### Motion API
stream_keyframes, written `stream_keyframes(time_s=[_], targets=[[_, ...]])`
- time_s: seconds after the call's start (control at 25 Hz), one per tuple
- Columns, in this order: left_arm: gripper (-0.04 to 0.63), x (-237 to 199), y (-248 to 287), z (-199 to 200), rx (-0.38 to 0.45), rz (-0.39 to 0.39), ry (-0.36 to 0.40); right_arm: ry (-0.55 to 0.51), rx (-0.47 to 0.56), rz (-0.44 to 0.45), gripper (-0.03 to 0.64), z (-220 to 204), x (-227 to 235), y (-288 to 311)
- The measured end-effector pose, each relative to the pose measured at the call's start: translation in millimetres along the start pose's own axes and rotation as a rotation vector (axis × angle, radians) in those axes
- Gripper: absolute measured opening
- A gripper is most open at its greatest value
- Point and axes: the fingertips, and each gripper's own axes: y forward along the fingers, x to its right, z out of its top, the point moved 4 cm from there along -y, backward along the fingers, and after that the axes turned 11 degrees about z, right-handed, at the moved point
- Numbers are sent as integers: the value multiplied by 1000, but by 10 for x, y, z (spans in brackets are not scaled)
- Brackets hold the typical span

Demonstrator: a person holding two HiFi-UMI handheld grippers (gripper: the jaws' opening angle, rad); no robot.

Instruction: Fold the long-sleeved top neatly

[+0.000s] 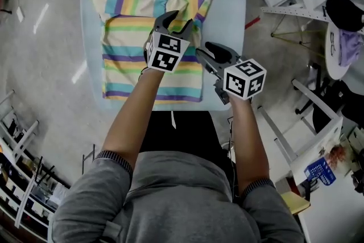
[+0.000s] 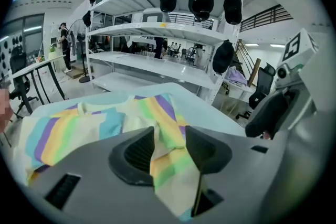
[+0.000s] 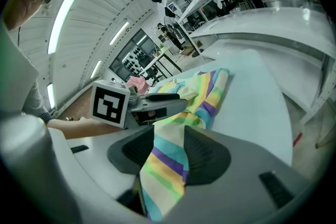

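On the pale blue table (image 1: 227,8), the striped top (image 1: 136,37) is spread flat, collar at the far edge. The left gripper (image 1: 177,21) and right gripper (image 1: 206,51) are held above it, jaws apart, unclamped.

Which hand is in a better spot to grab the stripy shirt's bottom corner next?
Probably the right. The right gripper, jaws open, hovers at the right edge of the striped top, nearer the bottom hem. The left gripper, also open, is farther up, over the sleeve.
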Motion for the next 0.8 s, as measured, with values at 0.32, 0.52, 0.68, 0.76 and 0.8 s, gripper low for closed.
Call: stream_keyframes(time_s=[0.32, 0.52, 0.68, 0.76, 0.8], targets=[[206, -90, -663, 3, 17, 11, -63, -86, 10, -40, 200, 57, -109, -78], [209, -251, -1206, 78, 26, 62, -116, -167, -23, -52, 214, 115, -313, -156], [224, -472, -1633, -2, 13, 128, -120, -217, -48, -76, 236, 77, -477, -190], [225, -620, -1836, -111, 2, 166, -120, -226, -50, -92, 246, 33, -548, -189], [225, -696, -1932, -182, -4, 184, -120, -227, -50, -99, 251, 3, -588, -183]])
